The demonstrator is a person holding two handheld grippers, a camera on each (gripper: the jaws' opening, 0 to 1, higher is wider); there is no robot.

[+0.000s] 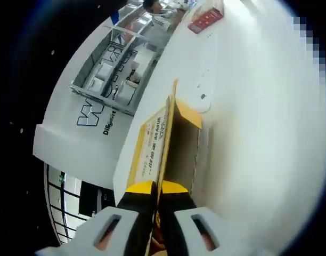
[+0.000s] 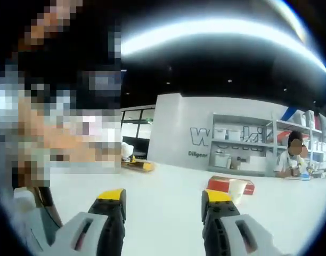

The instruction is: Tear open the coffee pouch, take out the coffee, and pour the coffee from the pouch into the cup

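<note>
Cardboard box [image 1: 171,144] pinched in left gripper [image 1: 156,188]; right gripper [image 2: 164,198] agape.

The coffee pouch [image 1: 152,144] is yellow with a white label and dark print, brown inside its open top, the jaws of both grippers are black with yellow tips on grey bodies, the table [image 2: 168,197] is white, and the box [image 2: 230,185] is red and cream
</note>
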